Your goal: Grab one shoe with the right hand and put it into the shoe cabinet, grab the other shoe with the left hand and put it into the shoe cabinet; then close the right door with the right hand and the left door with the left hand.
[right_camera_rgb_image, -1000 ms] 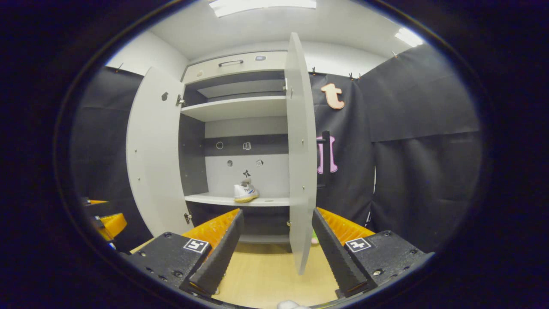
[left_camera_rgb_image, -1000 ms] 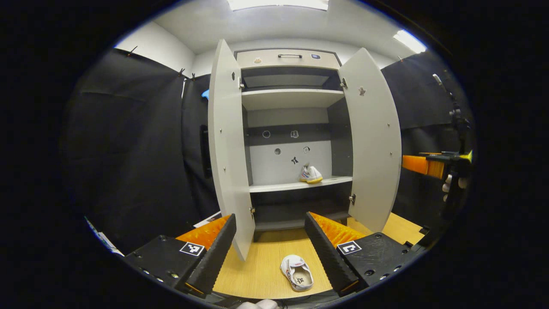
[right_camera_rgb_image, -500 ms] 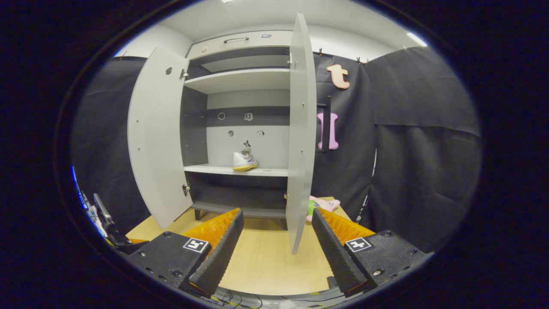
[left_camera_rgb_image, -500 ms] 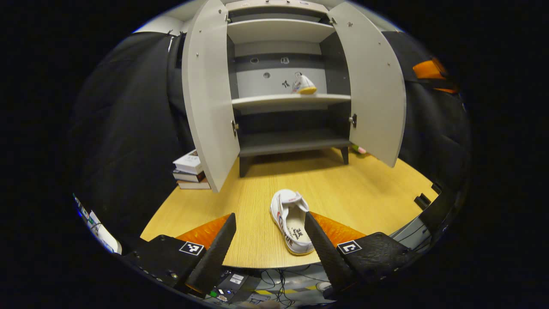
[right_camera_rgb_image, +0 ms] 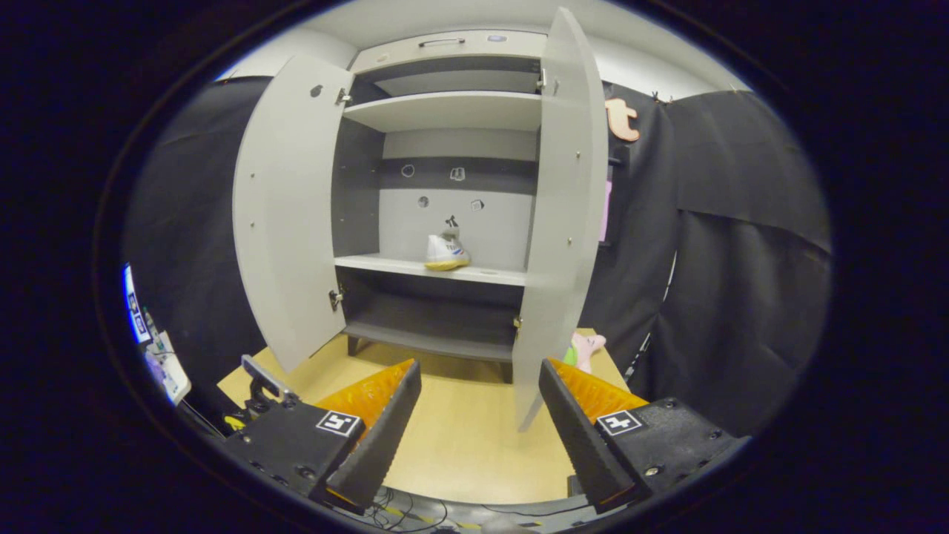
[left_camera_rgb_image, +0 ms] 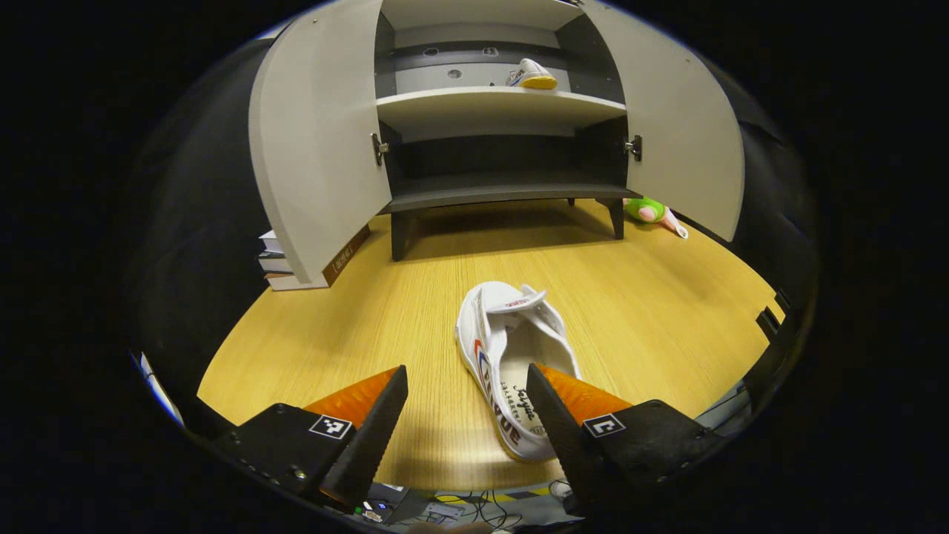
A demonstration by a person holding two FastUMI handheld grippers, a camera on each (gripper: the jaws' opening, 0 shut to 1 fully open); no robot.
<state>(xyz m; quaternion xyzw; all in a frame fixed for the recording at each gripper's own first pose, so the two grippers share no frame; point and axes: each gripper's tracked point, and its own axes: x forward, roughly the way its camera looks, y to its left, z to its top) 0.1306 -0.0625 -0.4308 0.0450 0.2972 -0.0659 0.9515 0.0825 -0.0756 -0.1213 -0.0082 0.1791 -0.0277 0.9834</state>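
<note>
On the table (left_camera_rgb_image: 356, 326), the shoe (left_camera_rgb_image: 508, 356) carries unreadable insole lettering.

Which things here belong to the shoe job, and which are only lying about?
Part of the job:
- shoe on the table
- shoe on the shelf
- shoe cabinet
- left door
- right door
- left gripper, open
- right gripper, open

Only lying about:
- stack of books
- plush toy
</note>
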